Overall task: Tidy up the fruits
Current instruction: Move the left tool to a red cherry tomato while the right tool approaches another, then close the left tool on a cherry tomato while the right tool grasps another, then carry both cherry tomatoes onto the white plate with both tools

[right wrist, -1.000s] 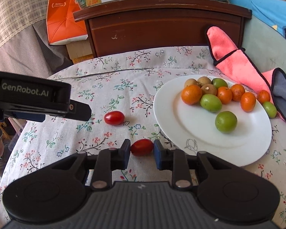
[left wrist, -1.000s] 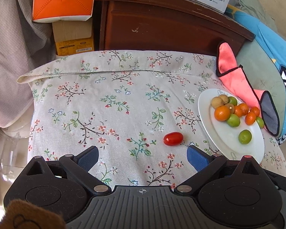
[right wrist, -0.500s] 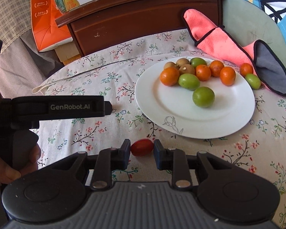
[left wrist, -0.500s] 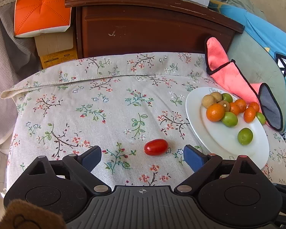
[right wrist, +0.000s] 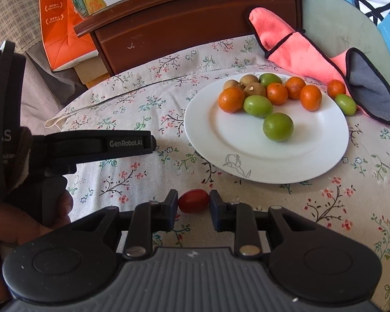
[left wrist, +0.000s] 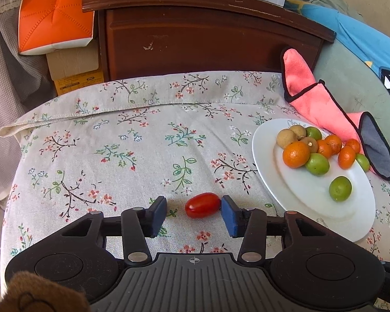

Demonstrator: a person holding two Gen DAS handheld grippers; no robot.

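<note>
A white plate (left wrist: 293,200) (right wrist: 221,140) on the floral cloth holds several small oranges, green fruits and brown fruits. In the left wrist view a red cherry tomato (left wrist: 202,205) lies on the cloth between my left gripper's (left wrist: 193,209) blue pads; the right pad touches it, the left pad stands apart, so the gripper is still open. My right gripper (right wrist: 193,202) is shut on a second red cherry tomato (right wrist: 193,200) and holds it just in front of the plate's near rim. The left gripper's body (right wrist: 101,145) shows at the left of the right wrist view.
A pink and grey cloth (left wrist: 325,109) (right wrist: 299,49) lies behind the plate, with an orange (right wrist: 336,88) and a green fruit (right wrist: 345,104) beside it off the plate. A dark wooden cabinet (left wrist: 208,39) stands behind the table, with an orange pack (left wrist: 54,15) to its left.
My left gripper moved forward around the tomato on the cloth and its jaws narrowed. My right gripper carried its tomato right, toward the plate's near rim.
</note>
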